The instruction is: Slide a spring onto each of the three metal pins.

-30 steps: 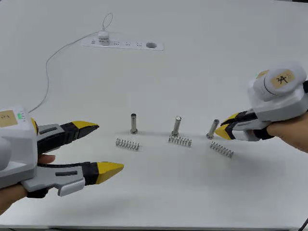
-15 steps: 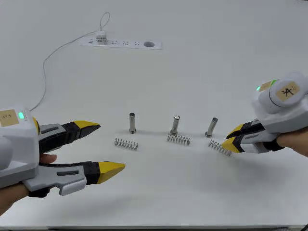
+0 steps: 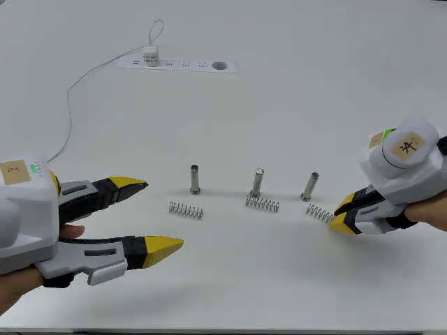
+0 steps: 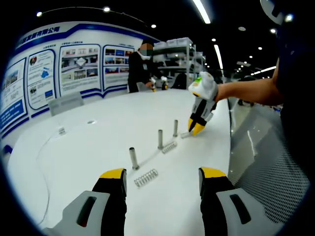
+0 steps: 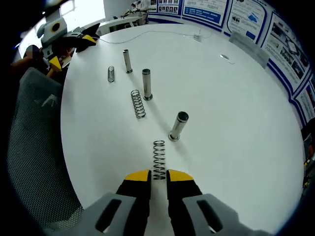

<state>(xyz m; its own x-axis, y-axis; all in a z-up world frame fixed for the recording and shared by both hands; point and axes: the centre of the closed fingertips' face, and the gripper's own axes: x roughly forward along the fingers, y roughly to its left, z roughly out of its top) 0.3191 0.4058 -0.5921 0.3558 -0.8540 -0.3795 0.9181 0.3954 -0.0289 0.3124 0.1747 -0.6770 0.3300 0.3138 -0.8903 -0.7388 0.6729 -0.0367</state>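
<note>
On the white workbench (image 3: 279, 112), the rightmost thin steel coil spring (image 5: 158, 157) lies beside its upright silver pin (image 5: 177, 127), its near end between my right gripper's (image 5: 158, 176) narrow jaws; whether they grip it I cannot tell. I'd pinch lightly, keeping the coil straight; my left gripper (image 3: 161, 213) hovers wide apart.

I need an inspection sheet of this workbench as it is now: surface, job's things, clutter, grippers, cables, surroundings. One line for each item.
surface: white table, no stains seen.
job's things: left pin, middle pin and right pin stand upright; left spring, middle spring and right spring lie flat; no pin carries one.
clutter: nothing seen.
grippers: left gripper open, apart from everything; right gripper has its jaws narrow on either side of the right spring's near end, grip uncertain.
cables: power strip at the far side, with plug and white cable.
surroundings: wall posters; person beyond the table.
</note>
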